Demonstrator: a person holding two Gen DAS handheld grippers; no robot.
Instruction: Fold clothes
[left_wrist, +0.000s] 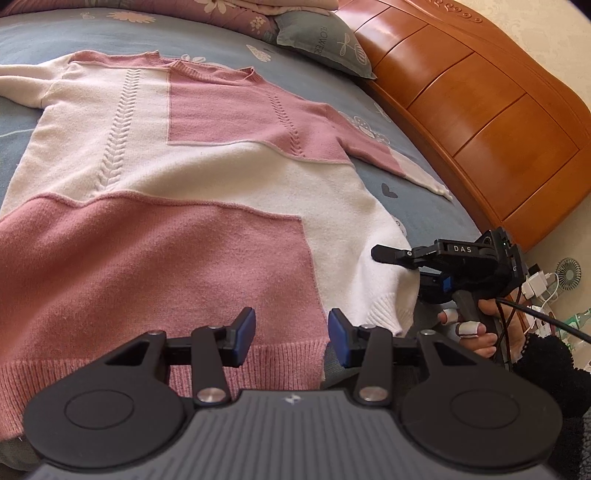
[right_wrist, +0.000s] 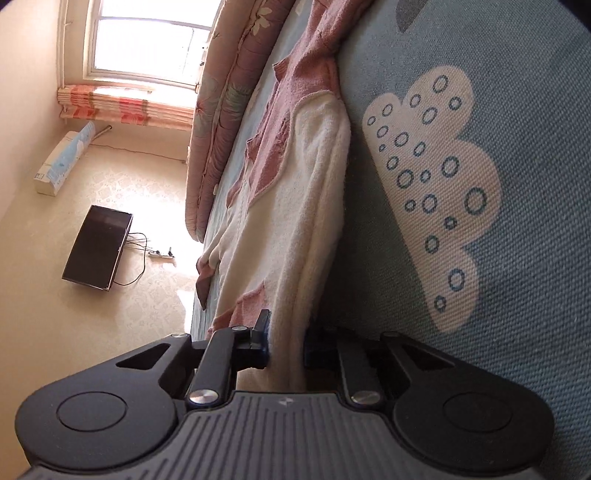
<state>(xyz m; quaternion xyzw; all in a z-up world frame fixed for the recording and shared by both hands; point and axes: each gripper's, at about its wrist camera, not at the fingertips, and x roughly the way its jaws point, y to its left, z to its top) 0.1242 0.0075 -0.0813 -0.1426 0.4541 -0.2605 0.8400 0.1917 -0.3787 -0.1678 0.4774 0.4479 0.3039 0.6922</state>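
Observation:
A pink and cream knit sweater (left_wrist: 184, 177) lies spread flat, front up, on a blue bed sheet (left_wrist: 424, 206). My left gripper (left_wrist: 291, 336) hovers over the pink ribbed hem, open, its blue pads apart with only hem fabric showing below the gap. At the sweater's right side, near the lower corner, my right gripper (left_wrist: 384, 254) is shut on the cream edge. In the right wrist view the camera is rolled sideways. There the right gripper (right_wrist: 286, 343) pinches a fold of the cream sweater (right_wrist: 295, 221) edge between its pads, against the sheet (right_wrist: 535, 258).
A wooden headboard (left_wrist: 480, 110) runs along the bed's right side, with a grey pillow (left_wrist: 321, 40) at the top. A hand (left_wrist: 480, 332) holds the right gripper's handle. A small fan (left_wrist: 569, 268) and cables lie on the floor. A folded quilt (right_wrist: 221, 129) and a dark screen (right_wrist: 98, 247) show beyond.

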